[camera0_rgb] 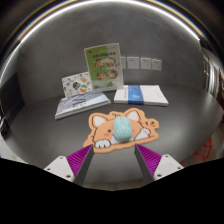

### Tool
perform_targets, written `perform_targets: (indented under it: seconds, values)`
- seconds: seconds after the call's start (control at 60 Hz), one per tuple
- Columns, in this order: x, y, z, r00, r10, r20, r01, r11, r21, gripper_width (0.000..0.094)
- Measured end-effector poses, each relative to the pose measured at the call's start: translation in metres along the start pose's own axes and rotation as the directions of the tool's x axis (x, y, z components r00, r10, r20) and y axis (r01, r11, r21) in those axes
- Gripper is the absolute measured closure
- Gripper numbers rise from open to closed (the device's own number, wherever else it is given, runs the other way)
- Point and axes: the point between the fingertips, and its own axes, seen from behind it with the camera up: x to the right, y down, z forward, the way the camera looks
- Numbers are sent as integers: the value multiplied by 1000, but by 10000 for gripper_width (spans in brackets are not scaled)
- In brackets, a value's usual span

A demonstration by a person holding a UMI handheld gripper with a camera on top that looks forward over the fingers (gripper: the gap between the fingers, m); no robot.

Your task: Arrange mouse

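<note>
Spread wide, the handheld two-finger gripper (114, 160) hangs over the grey table (40, 135) with nothing between its pink-padded fingers (83, 158); neither one touches anything. Just ahead of the fingertips, centred between them, a small pale blue-green rounded mouse (121, 128) sits on an orange-and-cream cat-shaped mouse mat (100, 125).

To do this step well, I would come in straight and low, keeping the mouse centred so each finger meets a flank at the same time, then close gently: the rounded shell looks likely to squirt out of an uneven pinch, and the mat may drag along.

Farther off, a booklet (80, 104) lies at the left, a white-and-blue stack of papers (140, 95) at the right, and an upright illustrated card (103, 66) stands behind them.
</note>
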Motion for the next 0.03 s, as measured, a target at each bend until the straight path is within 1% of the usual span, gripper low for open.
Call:
perform_targets:
  seconds: [0.033]
  values:
    - [3, 7, -12, 1000, 0, -12, 0, 1000, 4, 84]
